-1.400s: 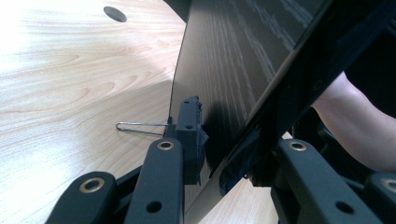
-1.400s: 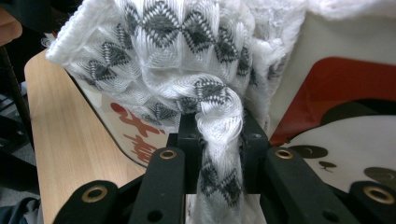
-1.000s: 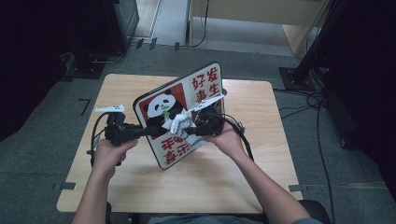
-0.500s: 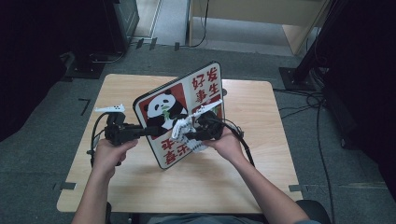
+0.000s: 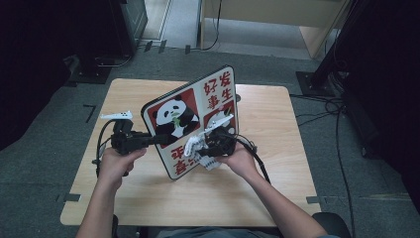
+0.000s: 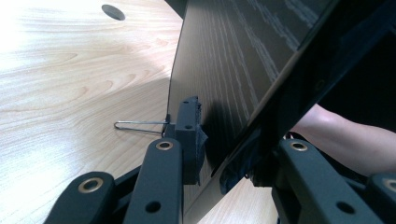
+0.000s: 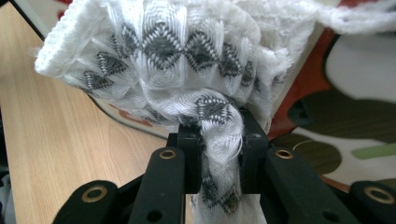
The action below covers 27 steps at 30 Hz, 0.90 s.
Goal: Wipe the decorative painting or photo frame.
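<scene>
A board (image 5: pixel 188 119) printed with a panda and red characters stands tilted on its lower edge on the wooden table (image 5: pixel 277 148). My left gripper (image 5: pixel 161 140) is shut on the board's left edge; in the left gripper view its pads (image 6: pixel 191 135) clamp the board's dark back (image 6: pixel 233 70). My right gripper (image 5: pixel 205 148) is shut on a white cloth (image 5: pixel 198 151) with a grey zigzag pattern and presses it against the board's lower front. In the right gripper view the cloth (image 7: pixel 177 56) bunches between the jaws, which have just been closing on it, with the board's print (image 7: pixel 355 70) behind.
A thin metal wire (image 6: pixel 140 125) lies on the table by the board's foot. The tabletop has a round hole (image 5: pixel 238 97) behind the board. Cables (image 5: pixel 322 116) trail over the floor to the right. Dark equipment stands at the far left.
My right gripper has slid down the board's front with the cloth, from the panda picture to the lower red characters. The left gripper and the board have stayed in place.
</scene>
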### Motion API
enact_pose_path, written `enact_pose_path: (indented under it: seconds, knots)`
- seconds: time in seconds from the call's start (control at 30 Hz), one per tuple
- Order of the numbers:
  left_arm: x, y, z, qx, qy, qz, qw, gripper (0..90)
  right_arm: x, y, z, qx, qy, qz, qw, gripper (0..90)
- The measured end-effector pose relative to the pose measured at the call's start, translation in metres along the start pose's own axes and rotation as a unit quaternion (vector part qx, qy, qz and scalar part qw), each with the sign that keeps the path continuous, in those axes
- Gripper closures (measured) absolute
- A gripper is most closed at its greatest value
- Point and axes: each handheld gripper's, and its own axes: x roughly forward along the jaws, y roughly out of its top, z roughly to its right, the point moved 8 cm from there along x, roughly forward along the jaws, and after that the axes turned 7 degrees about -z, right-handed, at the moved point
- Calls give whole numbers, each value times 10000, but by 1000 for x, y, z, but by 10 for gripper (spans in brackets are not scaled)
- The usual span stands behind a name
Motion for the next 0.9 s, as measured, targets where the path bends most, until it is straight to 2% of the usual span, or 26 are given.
enact_pose_path:
  seconds: [0.33, 0.4, 0.47, 0.53, 0.7, 0.9]
  knots:
    - [0, 0, 0, -30, -14, -25, 10000, 712, 14, -14, 2, 124, 88, -69, 9999, 783]
    - [0, 0, 0, -43, -7, -29, 10000, 710, 17, -17, 2, 277, 170, -210, 9993, 799]
    - [0, 0, 0, -50, 2, -28, 10000, 711, 17, -16, 2, 300, 199, -297, 9989, 806]
    - [0, 0, 0, -51, 8, -26, 10000, 711, 14, -14, -1, 275, 227, -330, 9988, 810]
    - [0, 0, 1, 4, 61, -25, 10000, 715, -3, -3, -9, 96, 261, -207, 9994, 812]
    - [0, 0, 1, 7, 54, -16, 10000, 713, -32, 20, -18, -59, 235, 121, 9996, 811]
